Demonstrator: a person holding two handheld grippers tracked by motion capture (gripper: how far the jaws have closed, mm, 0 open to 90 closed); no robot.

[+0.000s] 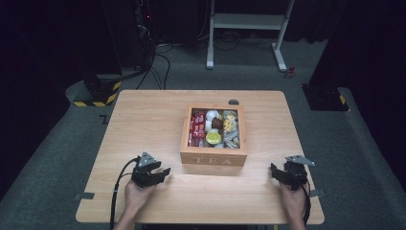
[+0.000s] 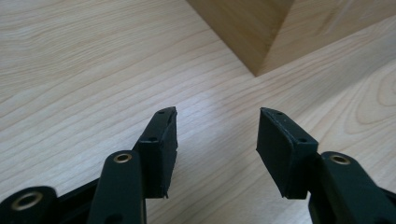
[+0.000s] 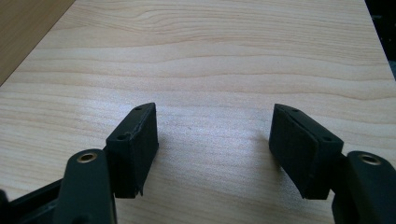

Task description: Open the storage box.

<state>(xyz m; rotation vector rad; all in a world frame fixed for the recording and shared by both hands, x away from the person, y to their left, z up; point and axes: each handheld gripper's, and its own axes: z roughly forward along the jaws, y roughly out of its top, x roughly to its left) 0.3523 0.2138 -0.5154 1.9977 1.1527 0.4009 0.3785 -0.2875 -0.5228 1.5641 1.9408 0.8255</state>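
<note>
Box (image 1: 214,155): wooden, marked TEA, lid off, centred on the surface (image 1: 143,120), between both hands and a little beyond them
Contents: red packets at left, white and yellow pieces in the middle, pale sachets at right, all sorted in compartments
Left gripper (image 1: 160,173): low over the surface near the box's front left corner, jaws wide, holding nothing
Right gripper (image 1: 277,172): near the front right corner, apart from the box, jaws wide, holding nothing
Box corner (image 2: 261,42): just ahead of the left jaws
Floor: grey carpet, cables at the back
</note>
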